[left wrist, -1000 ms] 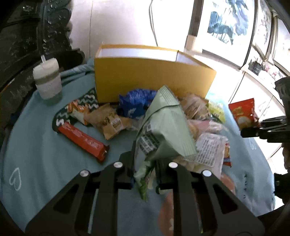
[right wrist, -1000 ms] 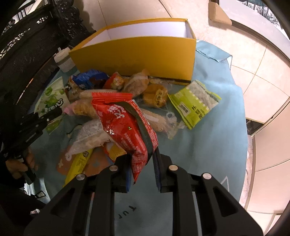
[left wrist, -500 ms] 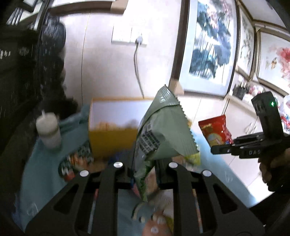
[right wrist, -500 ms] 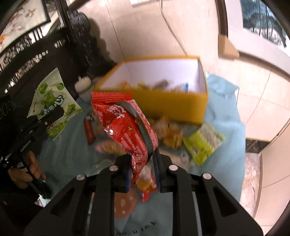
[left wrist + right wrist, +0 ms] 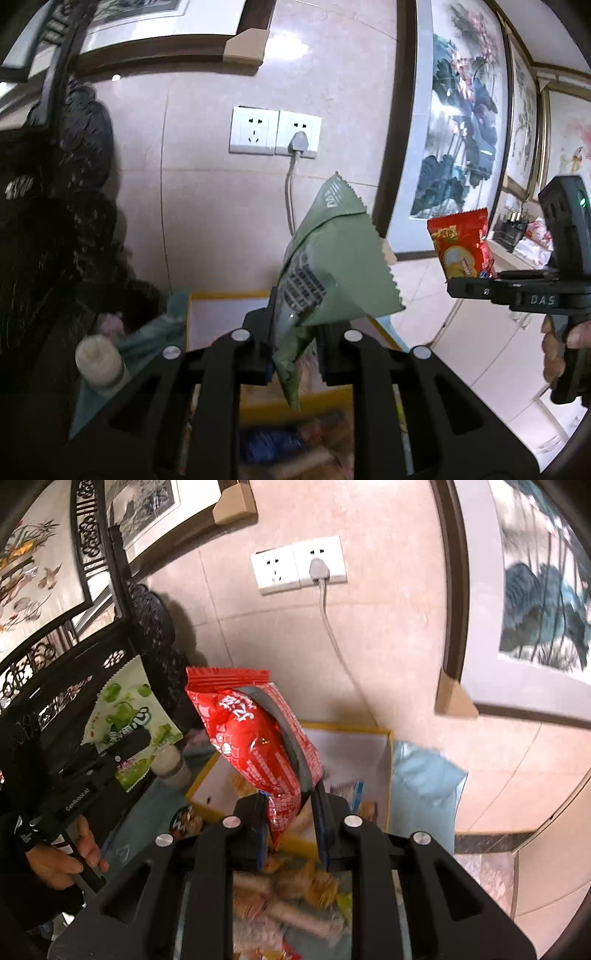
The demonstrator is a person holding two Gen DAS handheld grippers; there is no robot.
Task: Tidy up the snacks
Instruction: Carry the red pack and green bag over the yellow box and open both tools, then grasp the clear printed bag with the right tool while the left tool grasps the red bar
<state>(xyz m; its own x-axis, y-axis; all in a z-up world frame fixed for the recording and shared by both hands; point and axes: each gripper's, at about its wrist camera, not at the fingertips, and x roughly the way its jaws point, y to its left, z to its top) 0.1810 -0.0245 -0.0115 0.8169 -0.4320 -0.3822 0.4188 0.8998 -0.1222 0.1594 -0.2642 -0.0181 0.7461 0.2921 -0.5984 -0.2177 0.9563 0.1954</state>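
Off to the left, near the edge of the teal-clothed table (image 5: 424,775), stands a pale cup (image 5: 98,360), and just beside it the left gripper (image 5: 293,350) hangs in the air with its fingers pinching the bottom corner of a green snack bag (image 5: 332,266); the bag stands up and flops to one side above the jaws. Behind and below sits the yellow box (image 5: 387,760), open-topped, with a few packets already lying inside and a heap of loose snacks (image 5: 295,897) on the cloth along its near wall. To the right, the right gripper (image 5: 290,830) has its fingers squeezed on the lower end of a red snack bag (image 5: 255,738), which also rears up above the jaws. Both grips look thin to me, caught only on an end or corner, so a quick swing could let a bag twist free and drop short of the box, onto the heap. The two bags, carried close together, might also knock each other over the opening.
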